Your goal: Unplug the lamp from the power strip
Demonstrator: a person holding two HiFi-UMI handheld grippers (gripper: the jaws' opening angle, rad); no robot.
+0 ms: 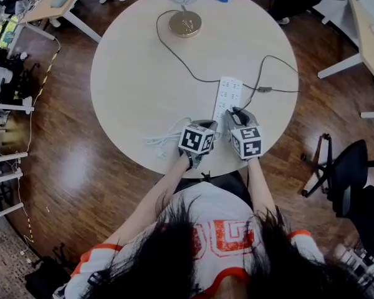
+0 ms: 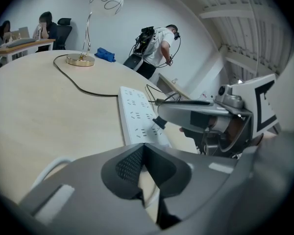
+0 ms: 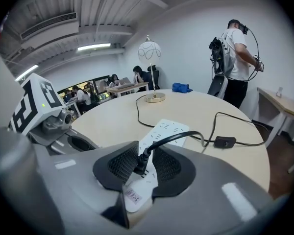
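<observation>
My two forearms reach forward from the body, side by side, to the near edge of the round worktop (image 1: 143, 73). The left forearm (image 1: 162, 185) angles in from the left and the right forearm (image 1: 257, 179) runs almost straight ahead. The marker cubes sit close to each other, just apart.

The right hand-held gripper (image 3: 144, 153) points down and forward over the near end of the white power strip (image 1: 227, 95). Its jaws are clamped on the black plug (image 3: 139, 164), one pad on each side. I think the plug is still in its socket, but the pads hide the prongs. From the plug the black cord (image 3: 186, 136) arcs up and away to an inline switch (image 3: 224, 142) lying on the worktop to the right of the strip. It then crosses the strip's far end and curves off to the lamp (image 1: 185, 21), which stands upright at the far edge, well apart from the strip.

The left hand-held gripper (image 2: 143, 147) sits just left of the right one, low over the strip's near end, its jaws drawn together at the tips with nothing between them. The strip's own white cable (image 1: 165, 139) loops on the worktop to its left.
</observation>
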